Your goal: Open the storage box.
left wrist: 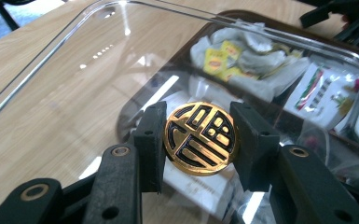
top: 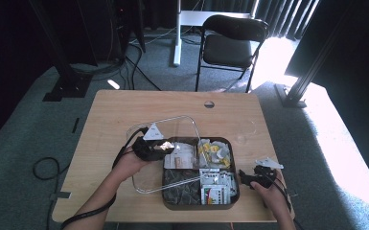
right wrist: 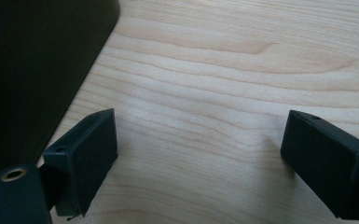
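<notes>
One gold disc (left wrist: 200, 138) gripped in the left tool (left wrist: 198, 140), right tool (right wrist: 200, 158) open over the desk (right wrist: 224, 70), one clear lid (top: 146, 177), one brown tray (top: 235, 143) held tea packets (top: 215, 187)

Knob (left wrist: 200, 138): round gold disc with a black stamped pattern, sitting on my clear lid (left wrist: 74, 93).
Lid: transparent plastic with rounded corners, tilted, glossy with reflections.
Place: lid lies half over the left side of the dark compartment tray (top: 235, 191), its far edge past the tray.
</notes>
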Demonstrator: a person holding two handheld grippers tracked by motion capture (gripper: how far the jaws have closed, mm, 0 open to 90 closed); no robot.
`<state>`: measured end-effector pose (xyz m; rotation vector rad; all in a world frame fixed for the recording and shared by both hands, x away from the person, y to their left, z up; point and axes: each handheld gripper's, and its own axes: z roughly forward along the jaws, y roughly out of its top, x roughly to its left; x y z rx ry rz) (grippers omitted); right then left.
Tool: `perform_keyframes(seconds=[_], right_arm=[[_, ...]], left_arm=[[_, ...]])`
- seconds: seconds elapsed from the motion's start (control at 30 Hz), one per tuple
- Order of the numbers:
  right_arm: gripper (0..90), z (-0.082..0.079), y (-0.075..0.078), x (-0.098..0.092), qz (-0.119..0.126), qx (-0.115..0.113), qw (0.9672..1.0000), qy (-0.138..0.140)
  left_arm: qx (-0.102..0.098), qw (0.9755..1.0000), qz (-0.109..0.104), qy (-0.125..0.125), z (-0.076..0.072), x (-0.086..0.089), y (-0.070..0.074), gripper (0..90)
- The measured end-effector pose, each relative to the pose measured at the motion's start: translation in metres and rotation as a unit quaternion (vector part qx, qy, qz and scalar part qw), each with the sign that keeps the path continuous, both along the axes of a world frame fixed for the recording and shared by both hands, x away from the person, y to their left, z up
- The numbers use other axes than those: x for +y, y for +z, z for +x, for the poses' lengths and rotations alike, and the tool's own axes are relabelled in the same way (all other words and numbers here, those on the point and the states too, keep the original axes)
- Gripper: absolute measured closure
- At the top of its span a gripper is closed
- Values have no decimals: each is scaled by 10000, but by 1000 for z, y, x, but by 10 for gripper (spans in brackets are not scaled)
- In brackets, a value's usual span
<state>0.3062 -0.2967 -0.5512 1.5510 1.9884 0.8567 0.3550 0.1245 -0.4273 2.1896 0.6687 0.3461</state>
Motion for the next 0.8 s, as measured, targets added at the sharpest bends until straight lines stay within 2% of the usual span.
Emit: perform_keyframes(seconds=[0.47, 0.8], right_arm=[[102, 0, 0, 0, 7, 10, 10000, -7], [102, 0, 0, 0, 5, 11, 10000, -6]], left_arm=[[31, 9990, 17, 447, -1, 44, -3, 590], [91, 9964, -35, 843, -1, 83, -7, 590]])
